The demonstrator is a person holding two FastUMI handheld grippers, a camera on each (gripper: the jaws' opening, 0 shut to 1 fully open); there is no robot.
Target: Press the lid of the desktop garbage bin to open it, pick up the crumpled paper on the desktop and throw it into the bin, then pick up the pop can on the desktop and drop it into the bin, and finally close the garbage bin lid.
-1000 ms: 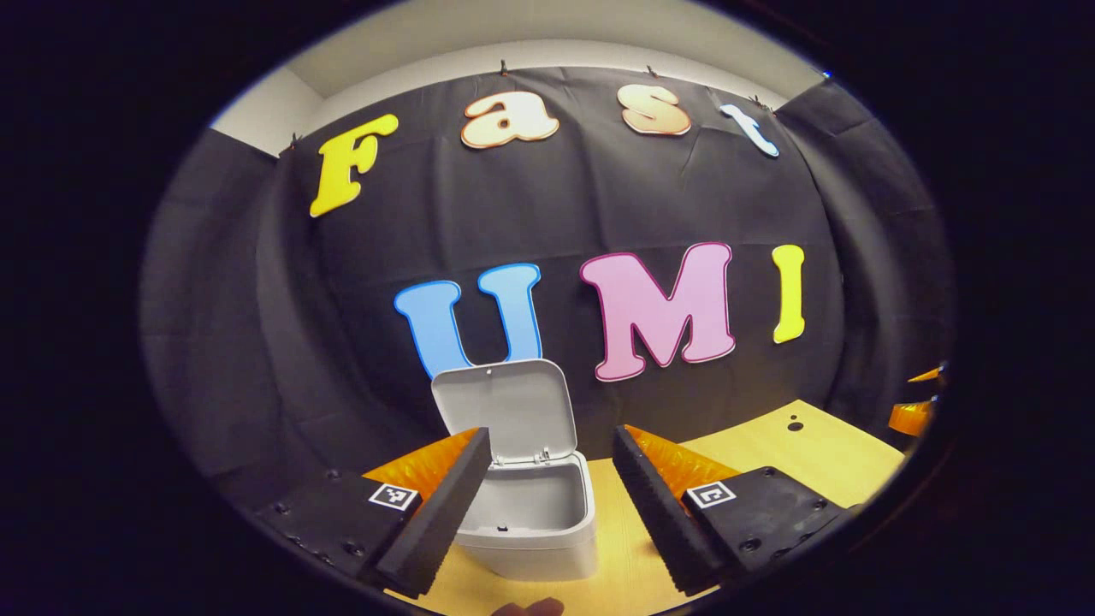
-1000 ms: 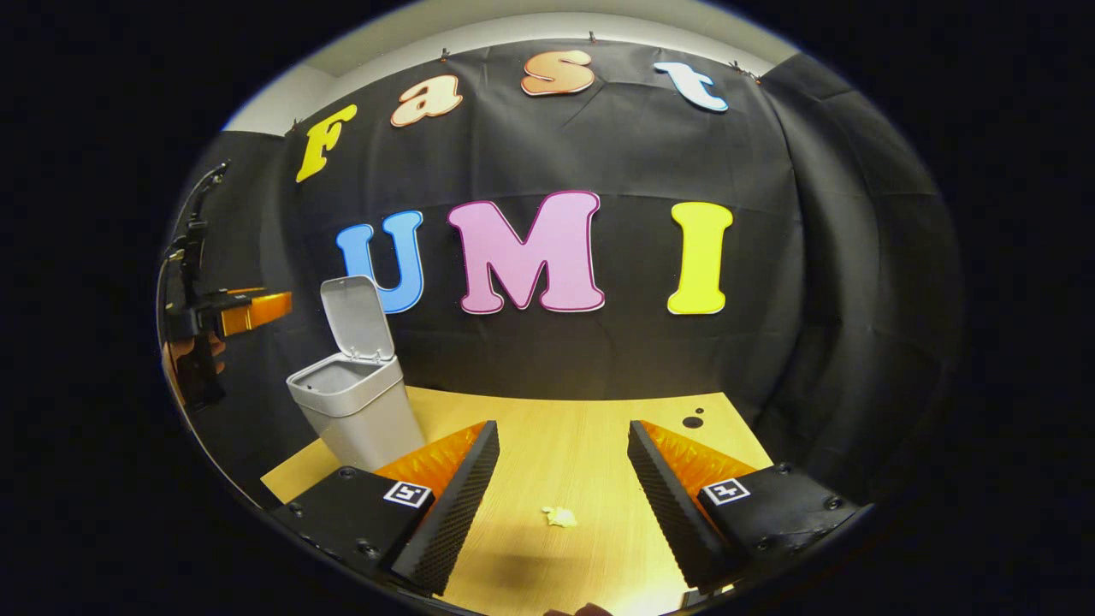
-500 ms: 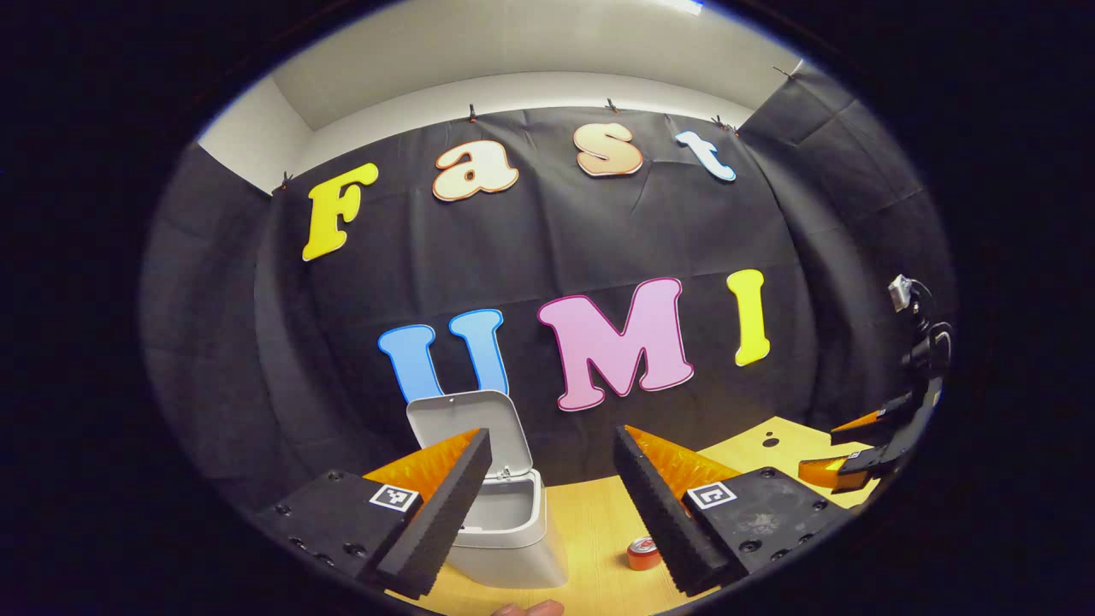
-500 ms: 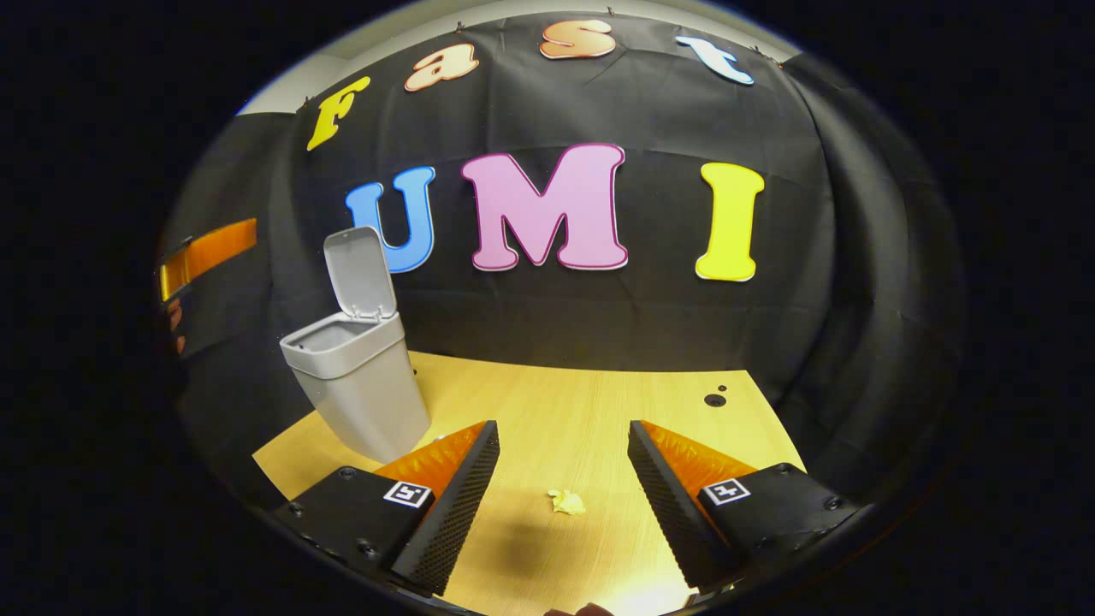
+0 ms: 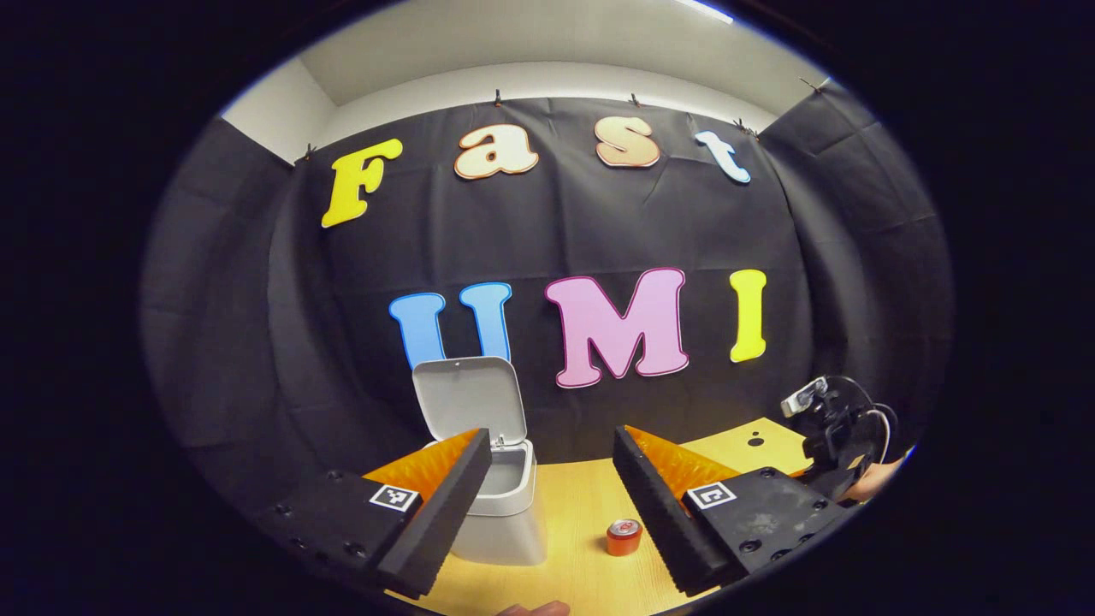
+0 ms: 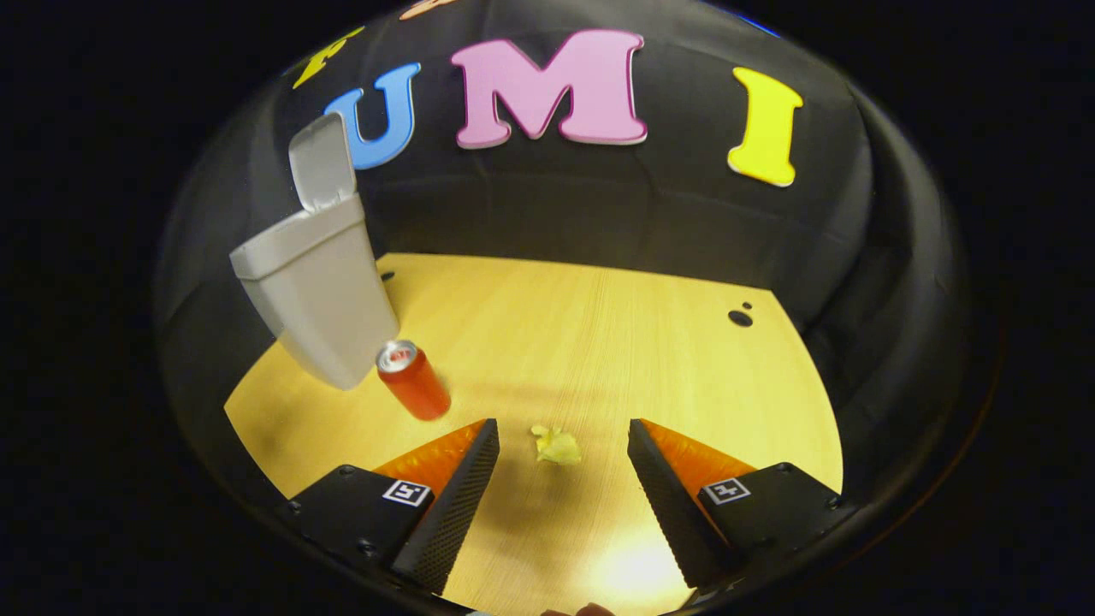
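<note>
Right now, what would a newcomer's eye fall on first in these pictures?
First the grey bin at the table's left, its lid standing open. Next the red pop can upright just in front of it. Then the small crumpled paper lying ahead of the open right claw.

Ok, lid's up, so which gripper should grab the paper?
Right. The right gripper is open with the paper lying on the desk between its fingers. The left gripper faces the bin and can instead.
</note>
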